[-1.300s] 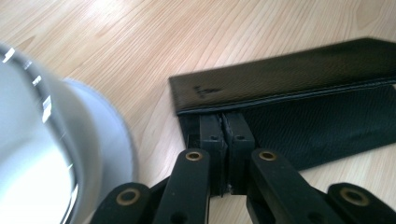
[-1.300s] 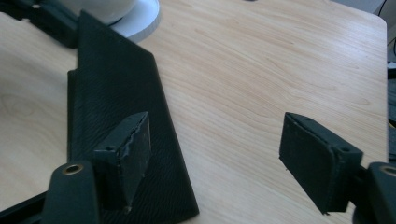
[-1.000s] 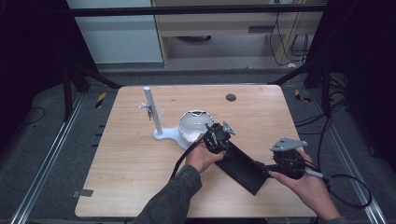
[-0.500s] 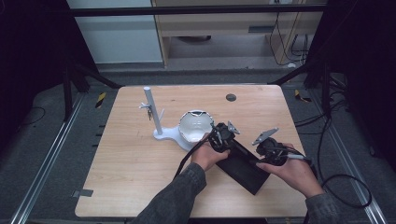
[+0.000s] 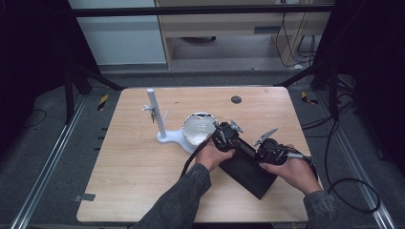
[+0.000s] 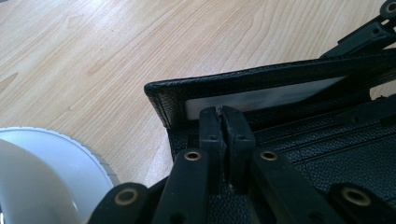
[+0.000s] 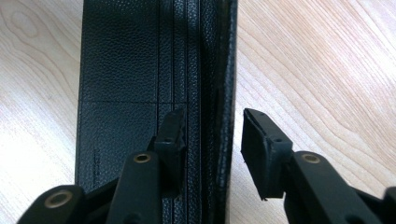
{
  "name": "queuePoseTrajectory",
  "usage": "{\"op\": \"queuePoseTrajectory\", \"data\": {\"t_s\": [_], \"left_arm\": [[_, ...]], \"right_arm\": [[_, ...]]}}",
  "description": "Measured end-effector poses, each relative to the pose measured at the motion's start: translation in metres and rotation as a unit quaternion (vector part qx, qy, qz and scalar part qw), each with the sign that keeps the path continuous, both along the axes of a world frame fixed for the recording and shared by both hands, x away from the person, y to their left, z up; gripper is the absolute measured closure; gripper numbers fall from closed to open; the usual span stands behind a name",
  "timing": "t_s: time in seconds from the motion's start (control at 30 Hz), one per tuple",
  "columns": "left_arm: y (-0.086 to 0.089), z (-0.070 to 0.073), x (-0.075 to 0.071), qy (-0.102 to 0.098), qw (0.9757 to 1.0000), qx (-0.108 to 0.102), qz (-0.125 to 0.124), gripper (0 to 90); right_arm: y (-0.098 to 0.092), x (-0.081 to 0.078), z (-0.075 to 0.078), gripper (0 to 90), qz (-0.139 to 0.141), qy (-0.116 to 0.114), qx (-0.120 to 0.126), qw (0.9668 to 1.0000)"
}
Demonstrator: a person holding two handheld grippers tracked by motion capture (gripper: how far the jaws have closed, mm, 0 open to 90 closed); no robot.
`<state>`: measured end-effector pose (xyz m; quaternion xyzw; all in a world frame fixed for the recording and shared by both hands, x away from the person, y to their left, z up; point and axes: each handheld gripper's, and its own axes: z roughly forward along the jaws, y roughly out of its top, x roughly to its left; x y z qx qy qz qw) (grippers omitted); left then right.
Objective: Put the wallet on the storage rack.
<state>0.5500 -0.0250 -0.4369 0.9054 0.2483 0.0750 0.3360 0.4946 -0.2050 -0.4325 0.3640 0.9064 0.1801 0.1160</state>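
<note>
A black wallet (image 5: 248,164) lies open on the counter (image 5: 129,171) toward its right front corner. The left tongs (image 5: 224,138) are closed tight on the wallet's far end, pinching a leather layer just under a white card (image 6: 261,99) tucked behind the raised flap. The right tongs (image 7: 212,149) have just been closing and straddle the wallet's raised edge, pads not yet pressing it. A white bowl (image 5: 198,128) sits on a white stand (image 5: 162,136) near the counter's middle
</note>
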Motion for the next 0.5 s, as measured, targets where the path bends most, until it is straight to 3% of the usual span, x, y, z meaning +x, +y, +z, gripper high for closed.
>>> {"op": "queuePoseTrajectory", "data": {"t_s": [0.37, 0.5], "left_arm": [[0.001, -0.002, 0.0, 0.004, 1.0, 0.003, -0.002, 86.9], [0.005, 0.0, -0.002, 0.0, 1.0, 0.003, 0.002, 85.8]], "right_arm": [[0.006, 0.004, -0.004, 66.1, 0.001, 0.008, -0.006, 0.9999], [0.011, 0.005, -0.006, 79.3, 0.006, 0.007, -0.02, 0.9998]]}}
